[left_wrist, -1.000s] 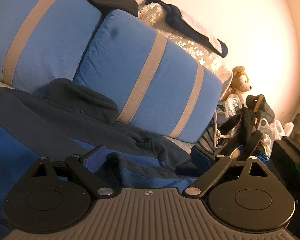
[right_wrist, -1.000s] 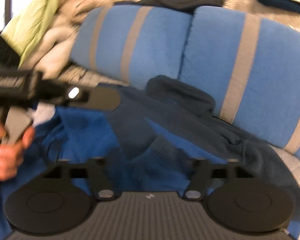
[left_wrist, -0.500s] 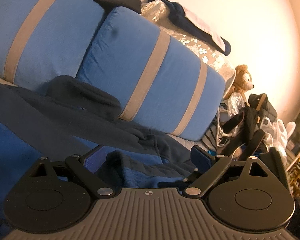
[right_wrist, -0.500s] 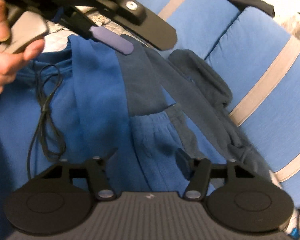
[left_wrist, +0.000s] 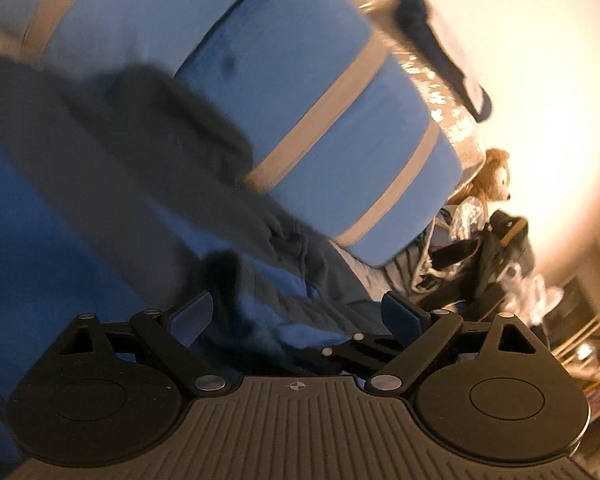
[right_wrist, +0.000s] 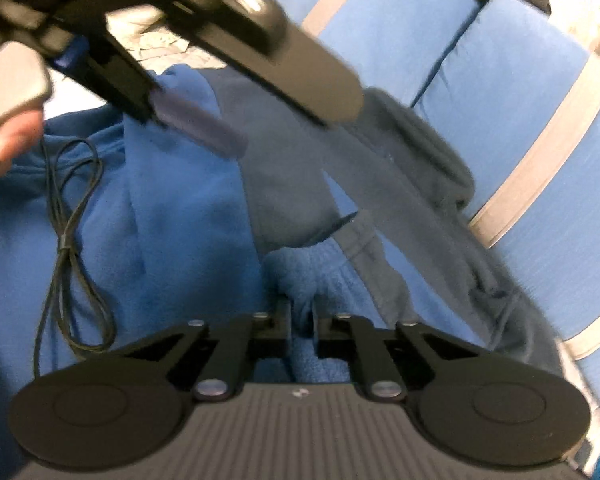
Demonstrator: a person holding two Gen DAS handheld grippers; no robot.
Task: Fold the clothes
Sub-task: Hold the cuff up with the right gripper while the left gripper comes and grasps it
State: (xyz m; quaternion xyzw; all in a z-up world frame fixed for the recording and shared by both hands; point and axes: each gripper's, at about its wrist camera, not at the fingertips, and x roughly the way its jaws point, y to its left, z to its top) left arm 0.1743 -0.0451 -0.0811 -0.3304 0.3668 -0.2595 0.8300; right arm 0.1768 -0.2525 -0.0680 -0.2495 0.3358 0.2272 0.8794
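A soft, fleecy blue and dark grey garment [right_wrist: 188,216] lies rumpled across a sofa, against blue cushions [right_wrist: 512,92] with tan stripes at two o'clock. The right gripper [right_wrist: 301,320] tilts downward, its jaws pinched tight on a fold of the blue fleece. The left gripper [left_wrist: 296,312] hangs wide over the same garment, gripping nothing. A thin black cord [right_wrist: 74,216] loops at nine o'clock.

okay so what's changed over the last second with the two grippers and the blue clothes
The right gripper went from wide open to shut, pinching a fold of the blue garment between its fingers. Both views tilted and dropped closer to the fabric. The left gripper stayed wide open, holding nothing. The striped cushions and teddy bear stayed where they were.
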